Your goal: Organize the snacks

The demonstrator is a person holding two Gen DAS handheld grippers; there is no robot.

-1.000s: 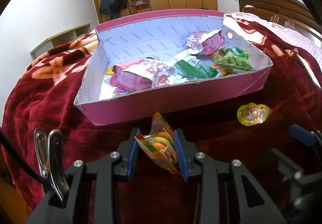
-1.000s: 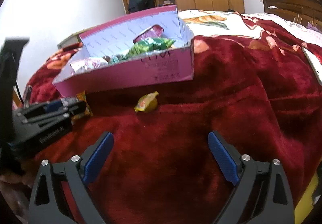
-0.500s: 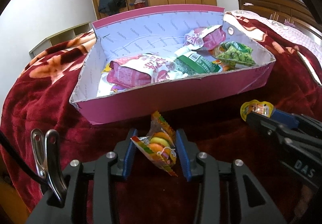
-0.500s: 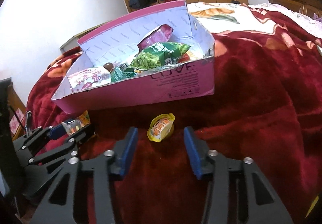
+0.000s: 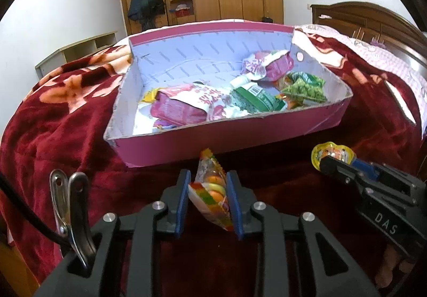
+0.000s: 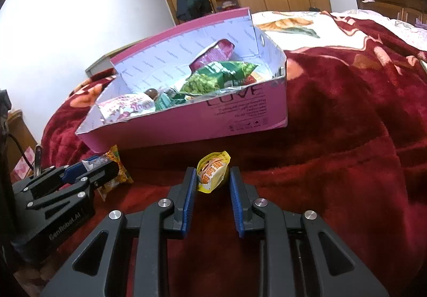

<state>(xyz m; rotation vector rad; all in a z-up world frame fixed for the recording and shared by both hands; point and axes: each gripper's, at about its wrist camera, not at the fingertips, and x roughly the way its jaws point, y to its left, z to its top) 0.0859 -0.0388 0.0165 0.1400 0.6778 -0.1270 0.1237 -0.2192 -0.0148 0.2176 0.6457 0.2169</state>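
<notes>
The pink box [image 6: 186, 123] carries the word "LOVE" on its outer front wall, printed upside down, with lines of small print beneath it too tiny to read. The body of the left tongs [image 6: 104, 165] is marked "GenRobot.AI", and the body of the right tongs [image 5: 327, 161] shows the letters "DAS". The yellow snack packet [image 6: 213, 171] bears red characters that cannot be made out.

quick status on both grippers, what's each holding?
Left gripper: shut on the clear fruit-candy packet.
Right gripper: shut on the small yellow snack packet.
</notes>
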